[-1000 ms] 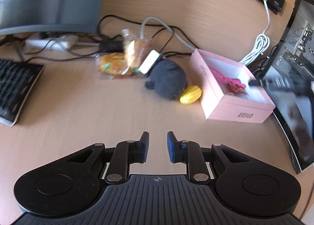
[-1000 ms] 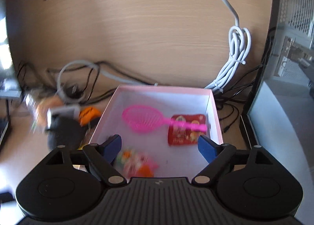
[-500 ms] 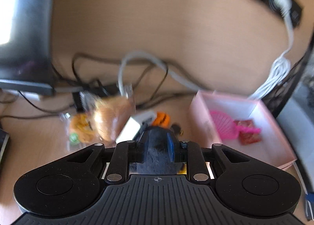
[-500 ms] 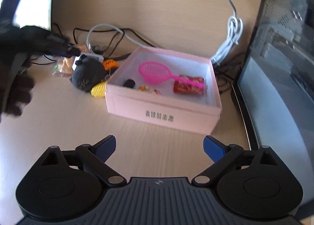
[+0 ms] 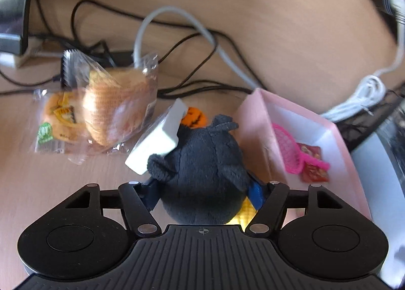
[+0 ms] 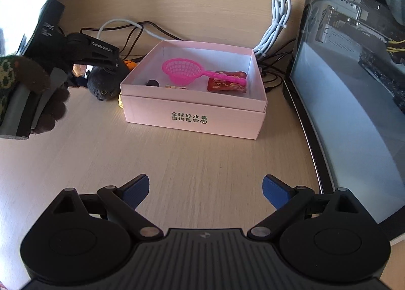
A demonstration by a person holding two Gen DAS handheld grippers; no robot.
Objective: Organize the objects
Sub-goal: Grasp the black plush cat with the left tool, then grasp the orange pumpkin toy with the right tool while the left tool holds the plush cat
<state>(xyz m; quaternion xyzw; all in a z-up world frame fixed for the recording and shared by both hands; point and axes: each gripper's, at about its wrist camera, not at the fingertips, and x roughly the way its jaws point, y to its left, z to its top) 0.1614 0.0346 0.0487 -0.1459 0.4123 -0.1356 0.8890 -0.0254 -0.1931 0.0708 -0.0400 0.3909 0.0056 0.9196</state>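
Left wrist view: left gripper (image 5: 202, 193) straddles the dark plush toy (image 5: 202, 171), jaws opening; pads sit at the toy's flanks, and a firm pinch can't be confirmed, so it reads as spread around the toy, not clamped. The toy is on the surface just left of the pink box (image 5: 336, 143). Already in the box: pink toy net (image 5: 288, 150) and red snack packet (image 5: 314, 171). Still out, left of the toy: two wrapped pastries (image 5: 114, 110), a white block (image 5: 162, 138) leaning on the toy, an orange pumpkin toy (image 5: 193, 119) behind it, something yellow (image 5: 246, 210) under its right side. Cables (image 5: 177, 36) run across the back edge of the surface, close behind the loose items; snag risk.

Right wrist view: right gripper (image 6: 205, 192) spread wide, nothing between its fingers, hovering over bare surface (image 6: 177, 158) in front of the box (image 6: 195, 117). A gloved hand (image 6: 38, 97) holds the left gripper at the toy (image 6: 105, 83). The box also shows a small dark thing (image 6: 153, 83) and a small pale item near the front wall. A glass-sided computer case (image 6: 354, 74) crowds the right edge.

Judged roughly half done.
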